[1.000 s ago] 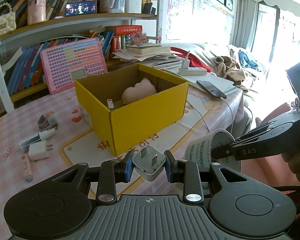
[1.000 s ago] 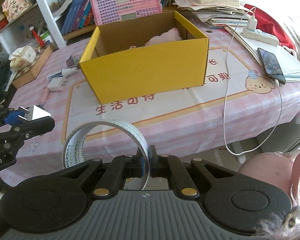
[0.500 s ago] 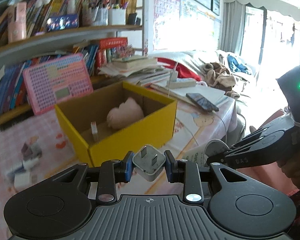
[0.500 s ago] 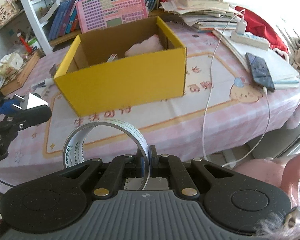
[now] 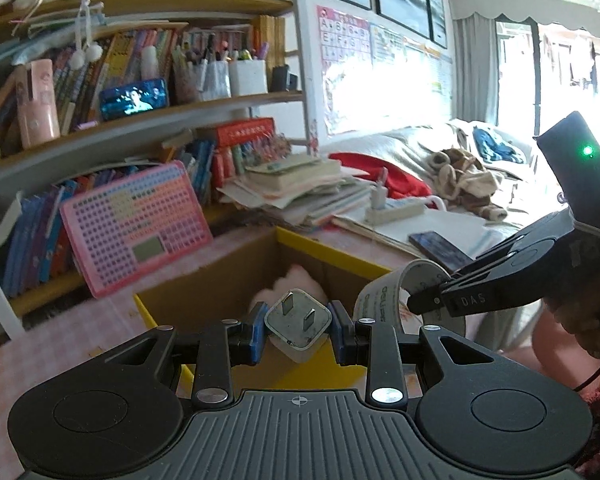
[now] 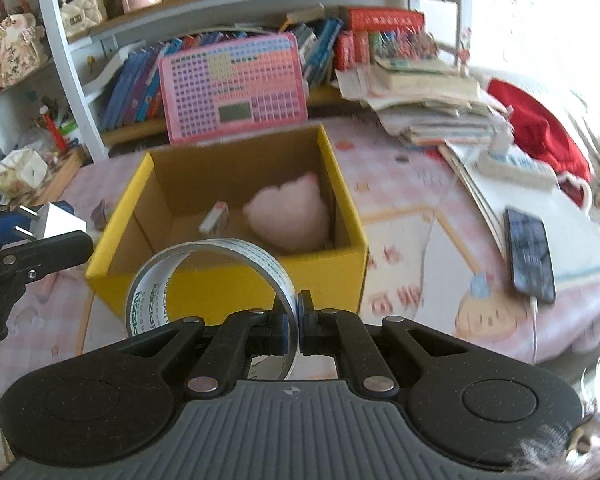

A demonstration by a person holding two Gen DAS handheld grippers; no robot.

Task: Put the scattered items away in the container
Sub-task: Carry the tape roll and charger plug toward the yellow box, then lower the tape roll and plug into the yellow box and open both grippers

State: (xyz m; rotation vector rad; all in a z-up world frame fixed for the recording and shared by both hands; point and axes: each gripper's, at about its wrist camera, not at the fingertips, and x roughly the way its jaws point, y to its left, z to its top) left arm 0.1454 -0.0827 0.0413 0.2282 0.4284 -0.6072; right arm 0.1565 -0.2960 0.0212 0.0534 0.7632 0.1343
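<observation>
A: Where is the tape roll [image 6: 212, 280]?
B: Lower centre of the frame, its thin wall pinched by the right gripper [image 6: 293, 316]. Light, hollow, deformable; grip the wall only.

A: And the charger plug [image 5: 299, 322]?
B: Rigid, light; clamped flat-sided in the left gripper [image 5: 299, 332].

A: Change from earlier?
B: The yellow box [image 6: 228, 280] now sits closer, directly below both.

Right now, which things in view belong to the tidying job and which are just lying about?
Job:
- white plug adapter in left hand-held gripper
- tape roll in right hand-held gripper
- yellow box, pink plush inside

Lying about:
- phone
- power strip
- pink keyboard toy
- stacked papers
</observation>
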